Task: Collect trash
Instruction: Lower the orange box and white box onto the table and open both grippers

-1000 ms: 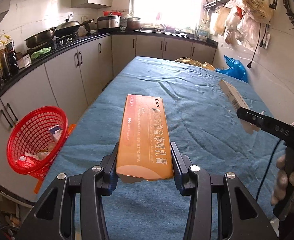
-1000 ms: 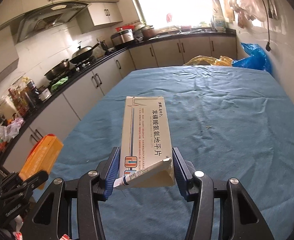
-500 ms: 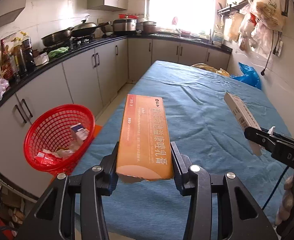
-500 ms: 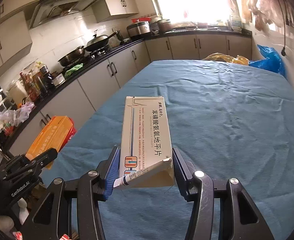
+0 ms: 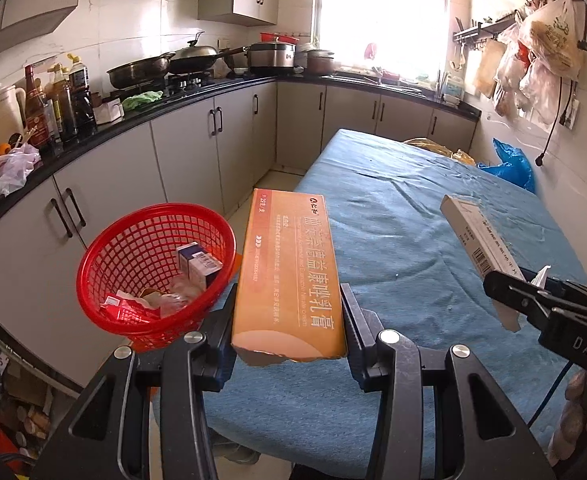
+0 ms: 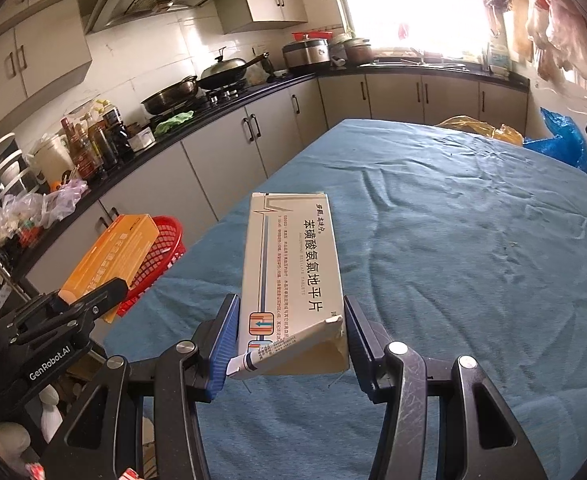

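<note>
My left gripper point(image 5: 289, 332) is clamped on an orange carton point(image 5: 289, 276), its two fingers pressed against the long sides at the near end, the box pointing away from me. The carton hangs in the air over the near left edge of the blue-covered table point(image 5: 433, 216), just right of the red basket point(image 5: 105, 264). That basket sits off the table's left side, in front of the grey cabinets point(image 5: 189, 160), and it holds a small blue-and-white box point(image 5: 198, 266), red packaging and some crumpled wrappers.

My right gripper point(image 6: 291, 338) is pinching a white carton point(image 6: 293, 260) with blue stripes and Chinese print, again by the near end, with an opened flap point(image 6: 289, 346) folded across its near face. This box is held above the cloth, further right than the orange one. From the left wrist view it shows at the right edge, tilted with its far end raised.

From the right wrist view, the orange carton overlaps the basket's near rim, though I cannot tell whether it is above the opening or short of it. Yellow and blue bags point(image 6: 561, 140) lie at the table's far end.
</note>
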Tool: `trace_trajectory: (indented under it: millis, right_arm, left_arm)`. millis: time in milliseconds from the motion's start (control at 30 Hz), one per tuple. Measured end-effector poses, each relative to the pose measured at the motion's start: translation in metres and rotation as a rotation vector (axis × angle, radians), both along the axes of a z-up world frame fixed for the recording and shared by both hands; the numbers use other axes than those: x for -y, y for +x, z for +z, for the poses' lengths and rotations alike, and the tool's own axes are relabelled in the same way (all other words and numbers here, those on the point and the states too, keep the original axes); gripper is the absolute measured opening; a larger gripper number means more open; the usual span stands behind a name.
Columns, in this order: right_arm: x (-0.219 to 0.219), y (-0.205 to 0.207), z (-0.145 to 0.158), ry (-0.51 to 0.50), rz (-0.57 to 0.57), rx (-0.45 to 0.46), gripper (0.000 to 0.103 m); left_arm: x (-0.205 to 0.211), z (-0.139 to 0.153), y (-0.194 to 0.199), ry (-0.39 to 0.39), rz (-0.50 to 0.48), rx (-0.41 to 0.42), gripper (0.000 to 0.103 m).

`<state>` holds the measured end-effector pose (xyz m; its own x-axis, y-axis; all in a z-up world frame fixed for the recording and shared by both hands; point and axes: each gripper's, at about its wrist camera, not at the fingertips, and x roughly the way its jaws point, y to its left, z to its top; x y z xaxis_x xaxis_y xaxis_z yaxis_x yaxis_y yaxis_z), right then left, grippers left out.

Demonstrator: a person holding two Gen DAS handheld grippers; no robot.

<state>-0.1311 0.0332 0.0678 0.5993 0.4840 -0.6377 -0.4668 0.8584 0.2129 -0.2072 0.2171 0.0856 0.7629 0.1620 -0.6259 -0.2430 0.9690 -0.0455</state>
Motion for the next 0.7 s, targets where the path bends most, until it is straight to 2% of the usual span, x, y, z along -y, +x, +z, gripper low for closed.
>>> trace_trajectory:
  millis: [500,600,700]
  right_arm:
    - [0.017,-0.007,-0.016,0.005,-0.033,-0.024,0.055]
    - [0.02,-0.009,-0.018,-0.016,-0.032,-0.019,0.055]
    - [0.019,-0.01,-0.02,-0.08,-0.019,0.003,0.055]
  left_arm:
    - [0.008,-0.007,-0.002,-0.01,-0.024,-0.015,0.043]
    - [0.011,-0.008,0.0,-0.014,-0.034,-0.022,0.043]
    - [0.017,-0.011,0.002,-0.004,-0.043,-0.038,0.043]
